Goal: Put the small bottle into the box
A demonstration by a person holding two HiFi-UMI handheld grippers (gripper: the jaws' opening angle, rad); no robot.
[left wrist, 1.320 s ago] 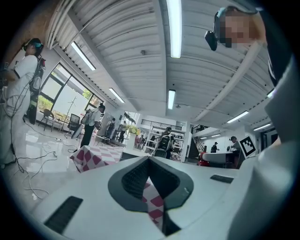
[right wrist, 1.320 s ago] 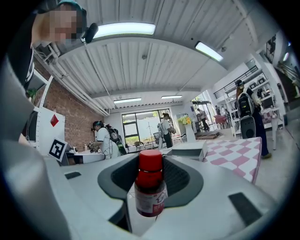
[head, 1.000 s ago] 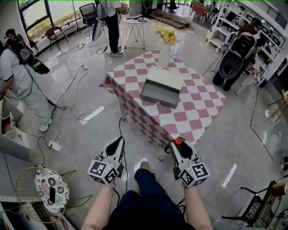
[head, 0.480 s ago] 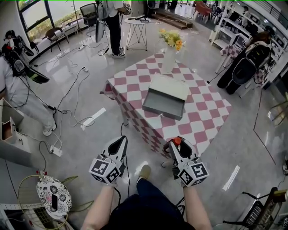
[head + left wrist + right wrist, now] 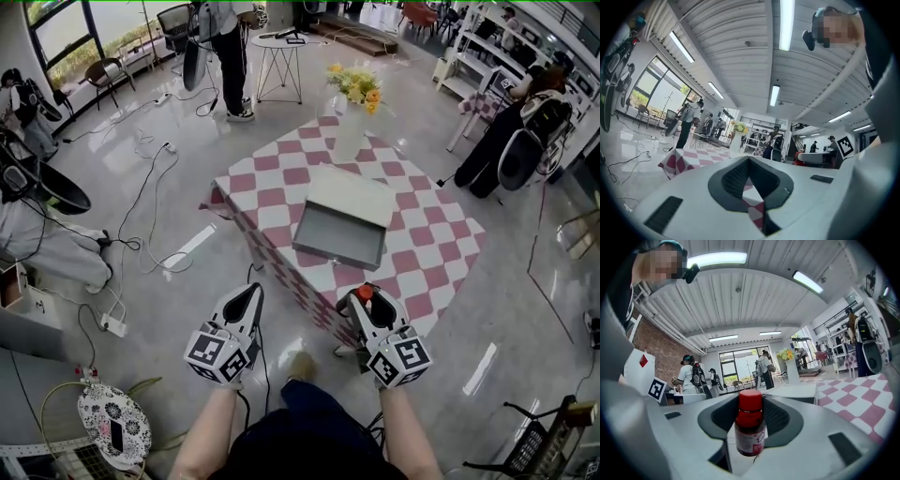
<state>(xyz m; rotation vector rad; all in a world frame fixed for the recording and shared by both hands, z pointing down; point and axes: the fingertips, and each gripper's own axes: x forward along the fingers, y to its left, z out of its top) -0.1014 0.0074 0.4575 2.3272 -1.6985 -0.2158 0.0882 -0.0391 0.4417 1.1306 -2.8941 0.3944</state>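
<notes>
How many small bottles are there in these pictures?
1. The small bottle, red-capped, is clamped in the right gripper, near the corner of the checkered table. The open box on it looks empty, though its near wall may hide something.

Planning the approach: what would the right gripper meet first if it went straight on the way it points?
The right gripper would probably meet the open grey box on the pink-and-white checked table first; depth is unclear.
</notes>
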